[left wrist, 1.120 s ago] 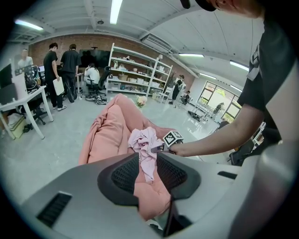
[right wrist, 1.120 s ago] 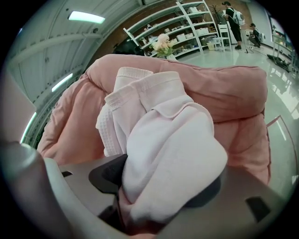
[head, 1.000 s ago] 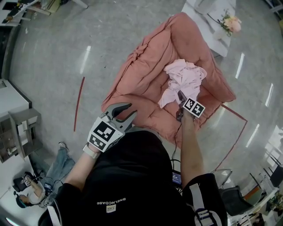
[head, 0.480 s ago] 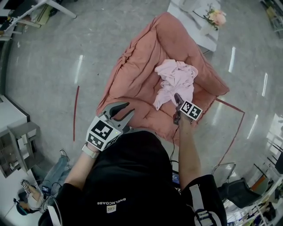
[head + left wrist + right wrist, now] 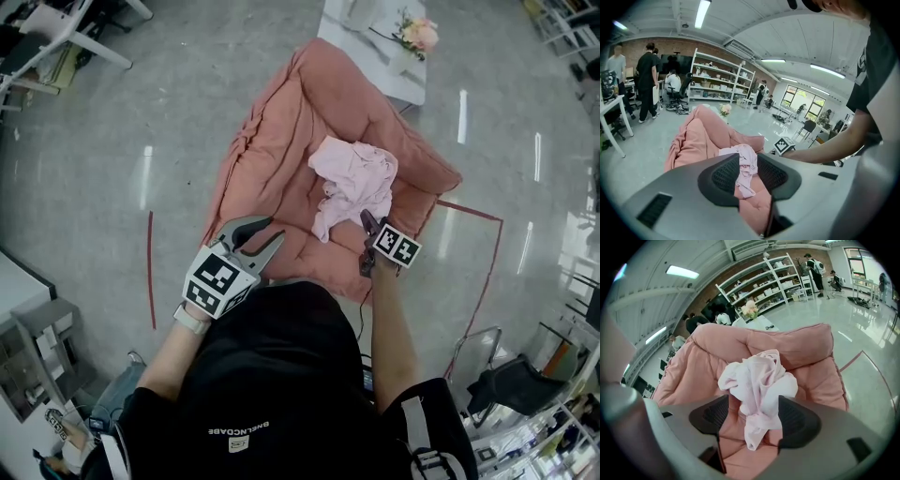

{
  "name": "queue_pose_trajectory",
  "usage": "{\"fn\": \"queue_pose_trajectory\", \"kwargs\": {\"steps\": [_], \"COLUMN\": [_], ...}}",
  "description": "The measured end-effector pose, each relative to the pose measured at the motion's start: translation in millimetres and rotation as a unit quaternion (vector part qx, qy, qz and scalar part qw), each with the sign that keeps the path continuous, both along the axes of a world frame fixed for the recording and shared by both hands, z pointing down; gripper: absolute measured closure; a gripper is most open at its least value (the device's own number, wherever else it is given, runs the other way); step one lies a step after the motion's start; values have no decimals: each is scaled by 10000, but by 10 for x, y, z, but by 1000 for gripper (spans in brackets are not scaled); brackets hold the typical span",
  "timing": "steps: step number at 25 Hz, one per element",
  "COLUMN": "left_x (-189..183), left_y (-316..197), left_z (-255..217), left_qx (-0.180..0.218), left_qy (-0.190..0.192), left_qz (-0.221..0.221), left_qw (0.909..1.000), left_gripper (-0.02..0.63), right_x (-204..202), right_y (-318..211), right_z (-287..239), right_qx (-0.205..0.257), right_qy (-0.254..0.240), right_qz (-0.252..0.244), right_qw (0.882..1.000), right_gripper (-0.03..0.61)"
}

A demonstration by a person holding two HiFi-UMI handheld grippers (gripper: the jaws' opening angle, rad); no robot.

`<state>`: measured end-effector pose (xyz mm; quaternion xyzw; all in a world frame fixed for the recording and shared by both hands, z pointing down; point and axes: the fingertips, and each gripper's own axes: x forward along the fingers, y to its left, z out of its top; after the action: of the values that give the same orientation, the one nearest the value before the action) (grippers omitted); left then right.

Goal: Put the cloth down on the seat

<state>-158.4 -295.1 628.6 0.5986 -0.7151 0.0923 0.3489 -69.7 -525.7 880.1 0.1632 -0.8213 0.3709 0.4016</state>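
A crumpled pale pink cloth [image 5: 352,176] lies in a heap on the salmon cushioned seat [image 5: 281,141]. My right gripper [image 5: 366,240] is at the cloth's near edge, open, jaws wide apart. In the right gripper view the cloth [image 5: 759,378] rests on the seat [image 5: 797,348] just beyond the right gripper [image 5: 750,420], and its lower tail hangs between the jaws without being pinched. My left gripper [image 5: 272,231] hovers open over the seat's front left corner, holding nothing. The left gripper view has the cloth [image 5: 744,153] beyond the left gripper [image 5: 748,174].
A white table with a flower bouquet [image 5: 417,33] stands just behind the seat. Red tape lines [image 5: 150,267] mark the glossy floor on both sides. A chair [image 5: 511,384] is at the lower right. Shelves [image 5: 719,82] and several people [image 5: 647,79] are far off.
The head camera has shifted, so seat and cloth sit higher and further left in the picture. The cloth keeps its shape on the seat. Both grippers stay open in about the same places.
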Motion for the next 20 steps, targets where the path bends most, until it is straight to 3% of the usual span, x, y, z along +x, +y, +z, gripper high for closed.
{"fn": "queue_pose_trajectory", "kwargs": {"steps": [9, 20], "left_x": [-70, -45], "left_y": [-162, -588], "left_z": [-138, -665], "left_qx": [344, 750], "left_qy": [38, 95], "left_qz": [513, 1159], "left_qw": [9981, 9904], "left_gripper": [503, 503], "right_x": [121, 32], "right_y": [25, 109], "right_z": [-643, -1995], "right_qx": [255, 468], "right_qy": [-432, -1371], "right_qz": [531, 712], "right_qw": [9973, 9869], "right_gripper": [253, 254]}}
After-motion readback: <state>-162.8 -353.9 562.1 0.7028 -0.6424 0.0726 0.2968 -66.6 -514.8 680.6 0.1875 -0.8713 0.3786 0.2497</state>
